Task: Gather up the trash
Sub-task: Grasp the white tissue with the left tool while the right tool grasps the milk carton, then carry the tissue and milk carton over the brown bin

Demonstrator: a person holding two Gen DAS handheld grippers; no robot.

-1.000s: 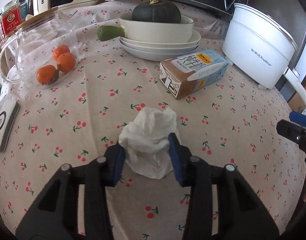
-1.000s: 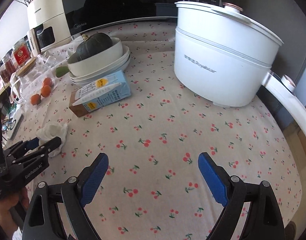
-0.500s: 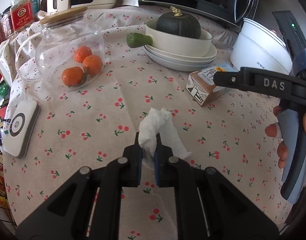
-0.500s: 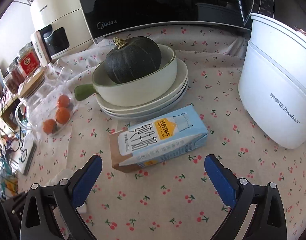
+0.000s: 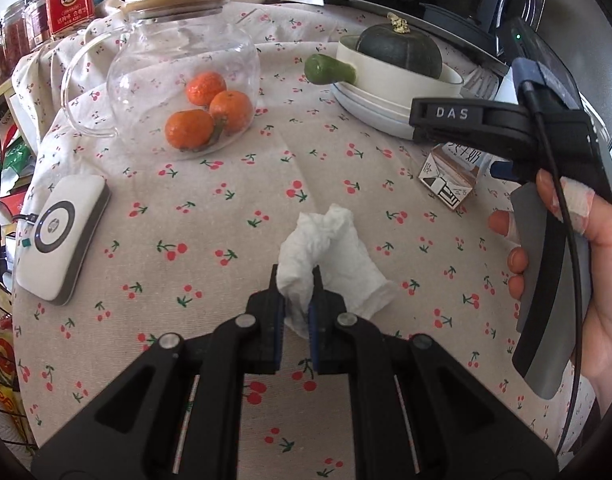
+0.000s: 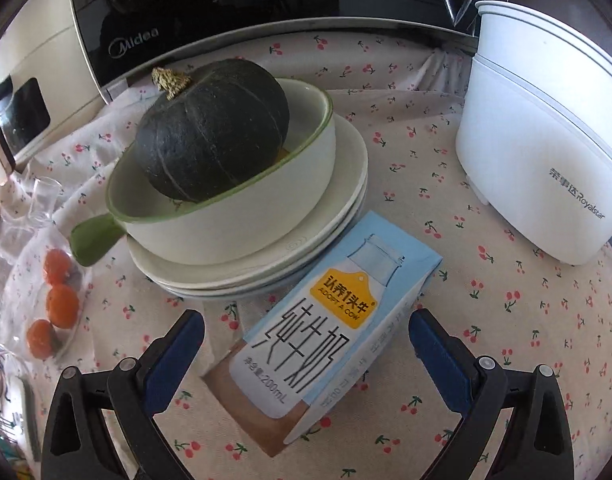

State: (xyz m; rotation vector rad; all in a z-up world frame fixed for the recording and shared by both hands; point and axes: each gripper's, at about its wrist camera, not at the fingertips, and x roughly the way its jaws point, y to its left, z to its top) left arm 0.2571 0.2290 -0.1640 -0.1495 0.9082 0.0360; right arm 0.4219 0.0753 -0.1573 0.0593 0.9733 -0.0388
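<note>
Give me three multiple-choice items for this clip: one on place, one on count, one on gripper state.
1. Where does the dark green pumpkin sit?
A. in the white bowl
B. on the milk carton
C. inside the glass jug

2. How many oranges are in the glass jug?
A. one
B. three
C. five

3. What is the left gripper doing?
A. standing open
B. shut on the crumpled tissue
C. shut on the carton

Key: 1 A, it rests inside the rim; 2 B, three show through the glass; 3 B, tissue is pinched between the pads.
</note>
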